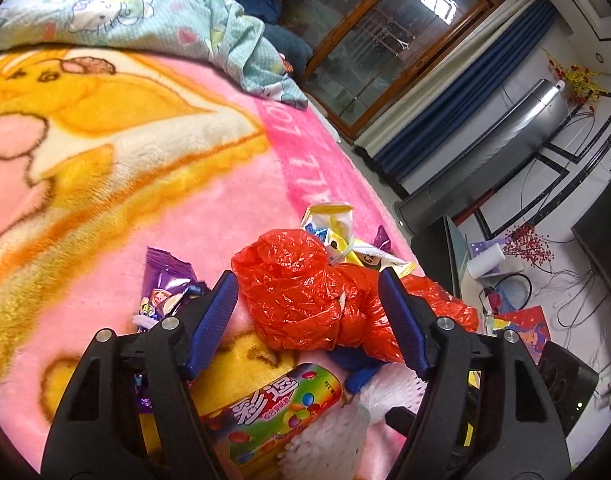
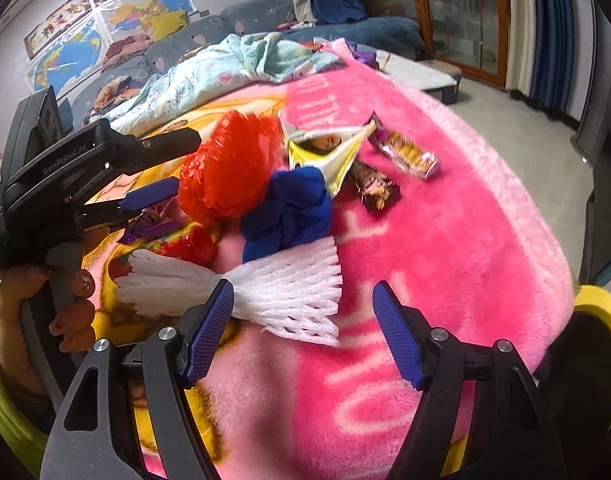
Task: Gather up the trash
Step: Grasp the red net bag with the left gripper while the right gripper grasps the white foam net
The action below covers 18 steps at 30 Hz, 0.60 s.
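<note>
While the red plastic bag [image 1: 301, 292] sits crumpled on the pink blanket [image 1: 225, 208] between the left gripper's [image 1: 307, 304] spread jaws, untouched, the right gripper [image 2: 301, 320] gapes over white foam netting [image 2: 281, 292], blue wad [image 2: 289, 208] at 12 o'clock.

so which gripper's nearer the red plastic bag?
Left. The left gripper has its fingers either side of the red plastic bag, not visibly squeezing it. The right gripper is open, back by the white foam net.

bag [image 1: 301, 292]: orange-red; cloth [image 2: 289, 208]: blue; blanket [image 2: 445, 240]: pink, cartoon print; wrapper [image 1: 161, 280]: seemingly purple
</note>
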Tool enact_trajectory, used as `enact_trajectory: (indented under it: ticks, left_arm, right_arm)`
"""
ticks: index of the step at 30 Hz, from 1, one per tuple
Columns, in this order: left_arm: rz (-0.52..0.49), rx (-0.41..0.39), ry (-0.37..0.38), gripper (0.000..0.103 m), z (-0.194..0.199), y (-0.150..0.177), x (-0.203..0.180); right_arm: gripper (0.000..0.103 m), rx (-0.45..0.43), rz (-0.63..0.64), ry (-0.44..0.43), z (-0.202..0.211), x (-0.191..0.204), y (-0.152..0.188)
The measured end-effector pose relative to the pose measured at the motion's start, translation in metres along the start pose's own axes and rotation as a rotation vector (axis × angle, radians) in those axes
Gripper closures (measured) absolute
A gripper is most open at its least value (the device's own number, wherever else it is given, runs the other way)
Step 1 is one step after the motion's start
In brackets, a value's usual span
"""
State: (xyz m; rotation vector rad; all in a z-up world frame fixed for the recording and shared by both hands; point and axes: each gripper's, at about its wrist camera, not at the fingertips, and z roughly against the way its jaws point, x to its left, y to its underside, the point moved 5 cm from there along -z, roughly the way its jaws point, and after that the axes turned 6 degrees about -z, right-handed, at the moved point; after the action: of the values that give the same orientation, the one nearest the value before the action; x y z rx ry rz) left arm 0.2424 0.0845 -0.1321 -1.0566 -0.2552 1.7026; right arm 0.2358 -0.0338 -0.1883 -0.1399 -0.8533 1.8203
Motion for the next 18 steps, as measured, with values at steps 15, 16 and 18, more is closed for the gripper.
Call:
enact_trajectory:
  ticks: [15, 16, 18]
  left_arm:
    - [-0.044, 0.029, 0.014, 0.085, -0.002, 0.012, -0.011]
    - [-0.048, 0.026, 0.015, 0.086, 0.000, 0.012, -0.012]
    - [-0.058, 0.014, 0.018, 0.088, 0.005, 0.012, -0.016]
  right_arm:
    - [0.086, 0.028, 0.019, -0.025, 0.006, 0.005, 0.012]
    - [0.087, 0.026, 0.018, -0.025, 0.007, 0.005, 0.012]
    - [0.089, 0.021, 0.021, -0.021, 0.008, 0.005, 0.011]
